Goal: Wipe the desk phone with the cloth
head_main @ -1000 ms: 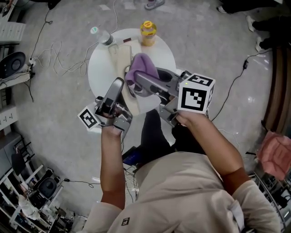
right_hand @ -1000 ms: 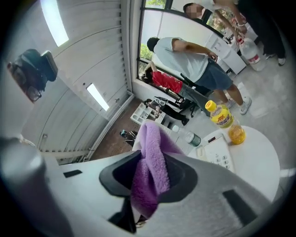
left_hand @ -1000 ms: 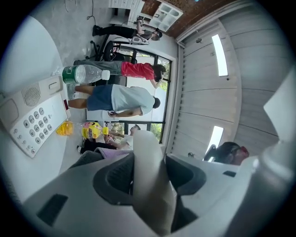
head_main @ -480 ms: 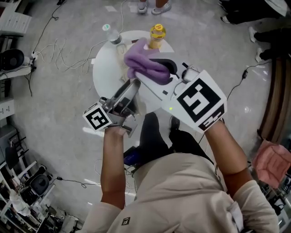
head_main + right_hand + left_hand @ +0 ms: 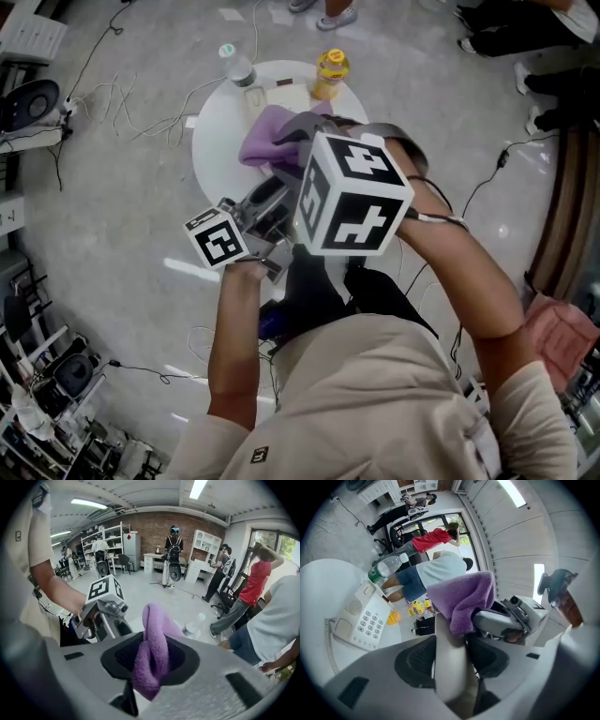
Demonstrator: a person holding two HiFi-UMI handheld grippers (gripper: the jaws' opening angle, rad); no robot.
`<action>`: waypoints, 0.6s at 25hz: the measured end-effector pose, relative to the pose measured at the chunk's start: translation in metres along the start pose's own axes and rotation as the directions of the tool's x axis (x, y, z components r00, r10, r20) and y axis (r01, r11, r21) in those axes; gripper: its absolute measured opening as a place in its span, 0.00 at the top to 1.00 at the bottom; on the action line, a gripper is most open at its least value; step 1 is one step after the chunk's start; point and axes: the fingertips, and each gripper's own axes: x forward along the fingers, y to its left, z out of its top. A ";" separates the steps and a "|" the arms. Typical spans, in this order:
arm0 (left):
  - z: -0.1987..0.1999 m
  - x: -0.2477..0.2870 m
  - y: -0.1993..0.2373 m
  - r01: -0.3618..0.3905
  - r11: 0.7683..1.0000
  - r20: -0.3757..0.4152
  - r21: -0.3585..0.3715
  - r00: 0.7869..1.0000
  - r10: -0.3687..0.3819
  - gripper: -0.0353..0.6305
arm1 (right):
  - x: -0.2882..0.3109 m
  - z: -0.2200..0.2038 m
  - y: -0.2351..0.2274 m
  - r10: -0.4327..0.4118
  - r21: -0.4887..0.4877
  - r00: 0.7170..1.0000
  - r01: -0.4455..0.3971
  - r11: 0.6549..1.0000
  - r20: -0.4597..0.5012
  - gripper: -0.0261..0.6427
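My left gripper (image 5: 450, 654) is shut on the beige phone handset (image 5: 451, 667), which it holds up above the table. A purple cloth (image 5: 464, 599) is draped over the handset's far end, and my right gripper (image 5: 152, 660) is shut on this cloth (image 5: 154, 648). In the head view the cloth (image 5: 267, 141) sits over the round white table (image 5: 216, 131), with the right gripper (image 5: 296, 131) behind it and its marker cube large in front. The left gripper (image 5: 272, 202) is just below. The phone base (image 5: 361, 618) with its keypad lies on the table; in the head view the base (image 5: 281, 97) is at the far side.
A clear water bottle (image 5: 236, 66) and a yellow bottle (image 5: 330, 73) stand at the table's far edge beside the base. Cables (image 5: 122, 103) trail over the floor at left. Several people stand and bend close behind the table (image 5: 436, 573).
My right gripper has turned and lifted, so its marker cube now fills the middle of the head view. The cloth has shifted left along the handset. The left gripper has barely moved.
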 end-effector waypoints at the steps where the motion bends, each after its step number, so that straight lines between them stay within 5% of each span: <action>1: -0.002 0.001 -0.001 0.008 1.000 -0.007 -0.007 1.000 -0.008 0.64 | 0.000 -0.003 -0.003 0.003 0.011 1.000 -0.003 1.000 -0.004 0.83; 15: -0.003 0.001 -0.018 0.053 0.999 -0.006 0.003 0.999 -0.053 0.64 | -0.044 -0.064 -0.074 -0.186 0.268 0.983 0.178 0.947 0.003 0.83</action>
